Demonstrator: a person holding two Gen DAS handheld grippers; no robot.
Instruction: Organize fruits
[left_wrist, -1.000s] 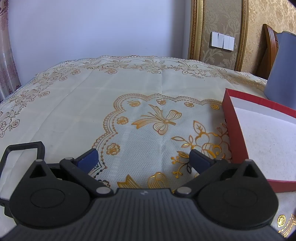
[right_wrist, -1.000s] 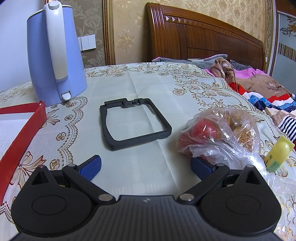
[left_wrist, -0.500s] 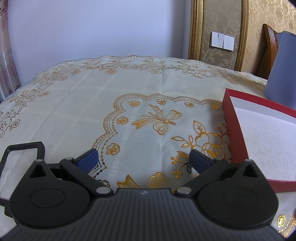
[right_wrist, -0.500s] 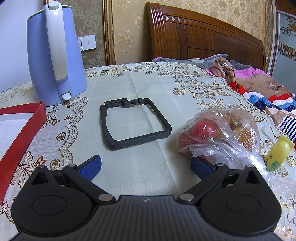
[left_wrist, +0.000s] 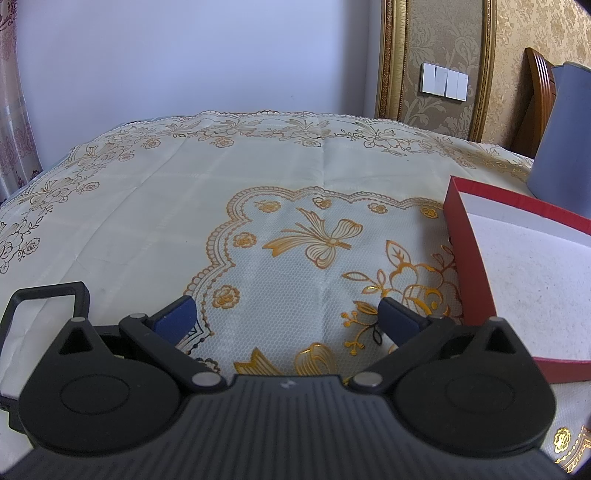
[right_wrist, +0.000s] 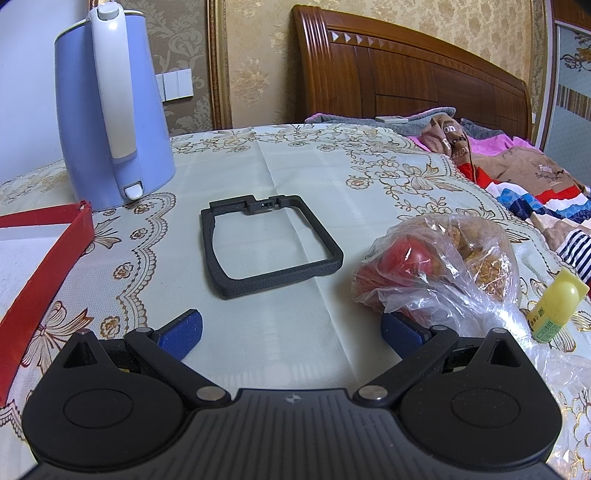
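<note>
A clear plastic bag (right_wrist: 439, 262) lies on the tablecloth at the right of the right wrist view. It holds a red fruit (right_wrist: 406, 254) and brownish rough ones (right_wrist: 484, 258). My right gripper (right_wrist: 291, 328) is open and empty, its right fingertip (right_wrist: 400, 328) just beside the bag. A red box with a white bottom (left_wrist: 476, 254) lies at the right of the left wrist view; it also shows in the right wrist view (right_wrist: 44, 254). My left gripper (left_wrist: 286, 317) is open and empty over the tablecloth, left of the box.
A blue electric kettle (right_wrist: 110, 110) stands behind the box. A black plastic frame (right_wrist: 269, 247) lies mid-table ahead of the right gripper; another (left_wrist: 44, 302) sits by the left gripper. A small yellow bottle (right_wrist: 554, 302) lies right of the bag. A bed with clothes (right_wrist: 517, 162) is beyond the table.
</note>
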